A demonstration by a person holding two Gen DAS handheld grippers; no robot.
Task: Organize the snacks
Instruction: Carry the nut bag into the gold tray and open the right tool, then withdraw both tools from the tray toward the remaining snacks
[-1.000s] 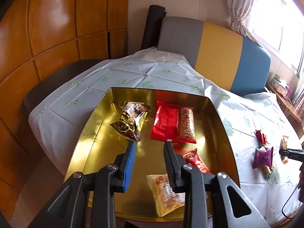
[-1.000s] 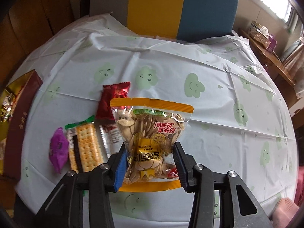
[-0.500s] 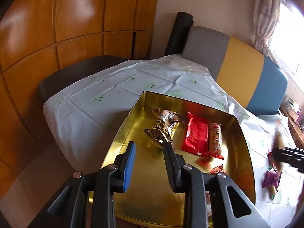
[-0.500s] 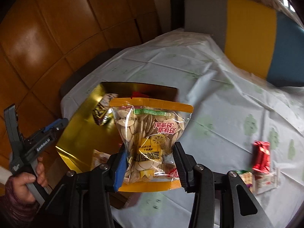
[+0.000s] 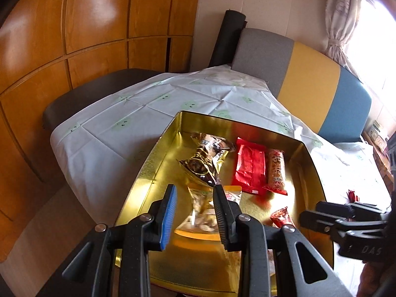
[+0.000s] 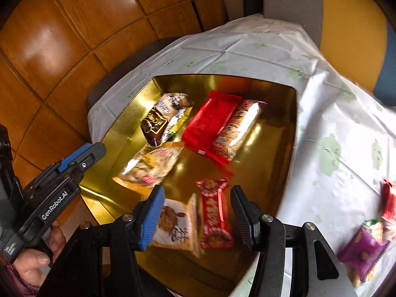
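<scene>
Tray (image 6: 292, 133): a shiny gold tray is sitting on the counter (image 6: 334, 128), which is wearing a white cloth.
Seed bag (image 6: 148, 168): it is lying flat in the tray, near the left side, just by the brown bag (image 6: 160, 121). It looks blurry, so it may be just landing.
Other snacks in tray: a red pack (image 6: 210, 123) and a long cracker pack (image 6: 237, 131) are lying side by side at the back. A red candy (image 6: 215, 212) and a tan pack (image 6: 173, 220) are lying at the front.
Snacks left out: a purple pack (image 6: 363, 250) and a red one (image 6: 388, 198) are waiting on the cloth, to the right of the tray.
Right tool (image 6: 196, 215): its two sides are spread apart and holding nothing. It is hanging over the front of the tray.
Left tool (image 5: 194, 212): its sides are spread apart too, with nothing between them. It is hanging over the left front of the tray.
Step now: I think the right tool is letting go of the seed bag.
How to do it well: lift the right tool straight up so it is not dragging the bags below. Then swing right to the purple pack, come down over its middle, and pinch gently so the crackers are not breaking.
Watch out: the two tools are close together, so keep them from bumping.
</scene>
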